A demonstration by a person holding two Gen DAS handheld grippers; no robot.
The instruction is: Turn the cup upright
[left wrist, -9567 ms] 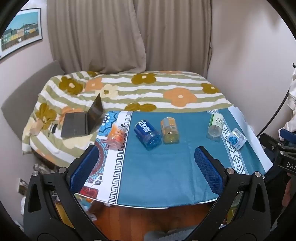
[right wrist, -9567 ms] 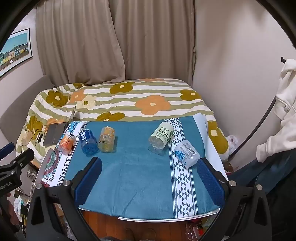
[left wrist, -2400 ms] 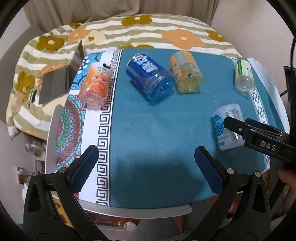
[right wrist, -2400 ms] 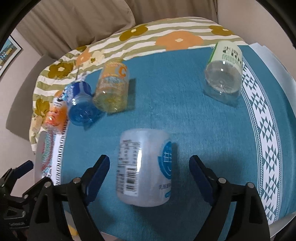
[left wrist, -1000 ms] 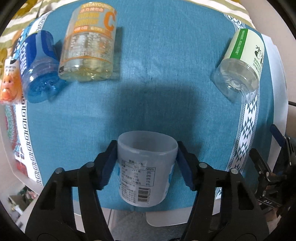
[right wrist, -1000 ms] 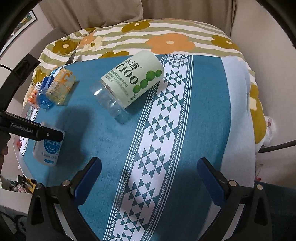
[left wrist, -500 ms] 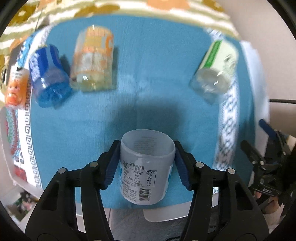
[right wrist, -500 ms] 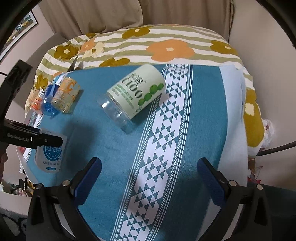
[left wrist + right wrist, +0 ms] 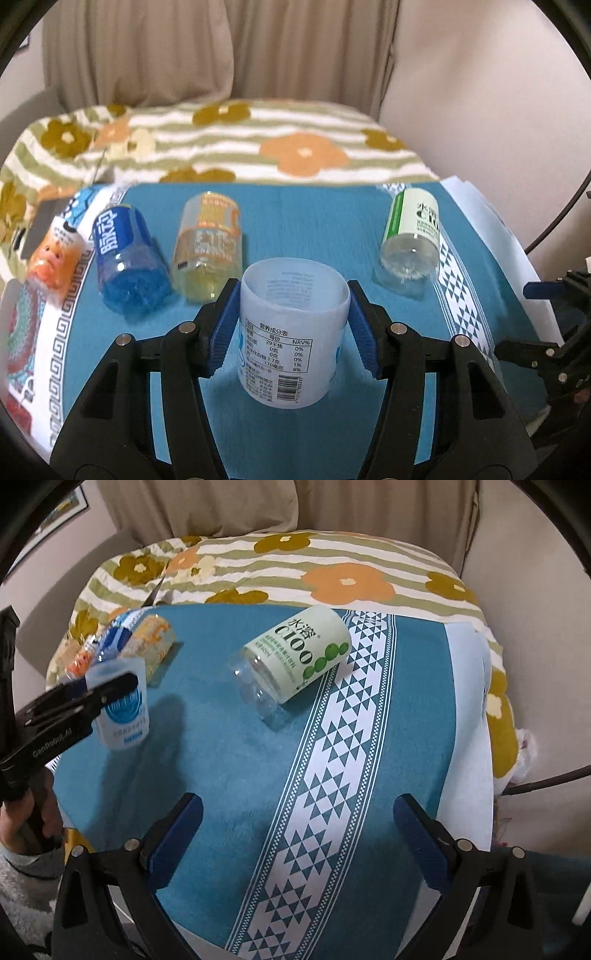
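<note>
My left claw (image 9: 293, 328) clamps the white cup (image 9: 291, 339), nutrition label and barcode facing me. Its axis is near vertical, mouth up. Right claw (image 9: 299, 834) wide, holding nothing.

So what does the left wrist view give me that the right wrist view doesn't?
Only the left wrist view looks into the white cup's open mouth, with the left claw shut on its sides, and shows the nutrition label. Only the right wrist view shows the open, empty right claw and the cup's blue logo side. Both show the green-label cup lying on the blue cloth.
</note>
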